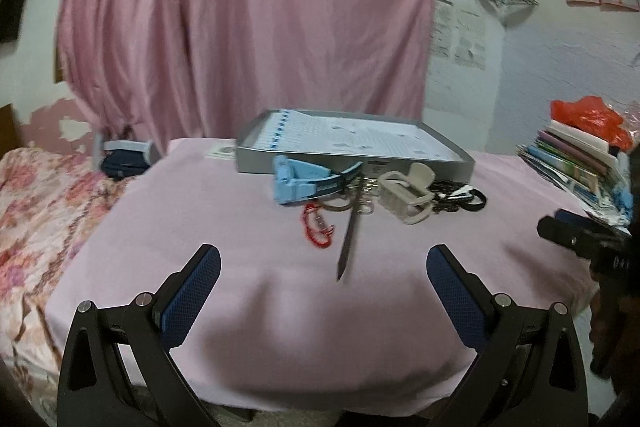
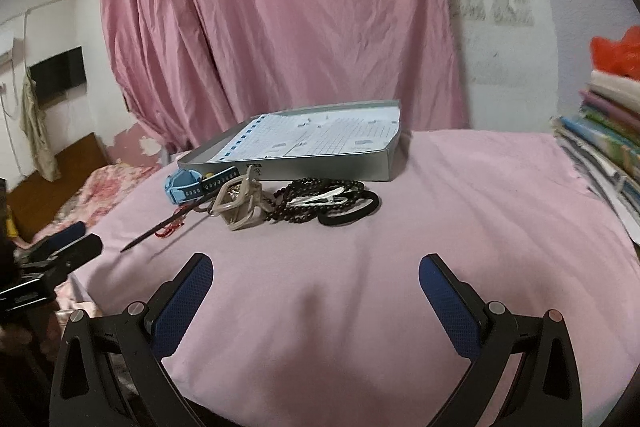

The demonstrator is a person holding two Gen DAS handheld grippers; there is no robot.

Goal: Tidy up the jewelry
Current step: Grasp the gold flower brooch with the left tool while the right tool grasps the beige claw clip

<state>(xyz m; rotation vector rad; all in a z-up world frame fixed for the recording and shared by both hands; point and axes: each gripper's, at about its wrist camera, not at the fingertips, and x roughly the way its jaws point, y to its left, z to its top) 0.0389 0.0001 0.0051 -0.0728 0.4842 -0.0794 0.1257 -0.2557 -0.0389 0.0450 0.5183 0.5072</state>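
Pink-cloth table (image 1: 224,211); both tongs, left gripper (image 1: 323,267) & right gripper (image 2: 315,275), wide open, empty. Jewelry heap w/ dark bead necklace (image 2: 320,197) lies ahead, near shallow grey tray (image 2: 312,169). Take outermost piece first, avoid tangles.

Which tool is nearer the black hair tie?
Right. The black hair tie lies just ahead of the open right tool; the open left tool sits farther left, facing the red bracelet.

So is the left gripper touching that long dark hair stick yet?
Apart. In the left wrist view the left gripper is open, and pink cloth shows between each finger and the hair stick.
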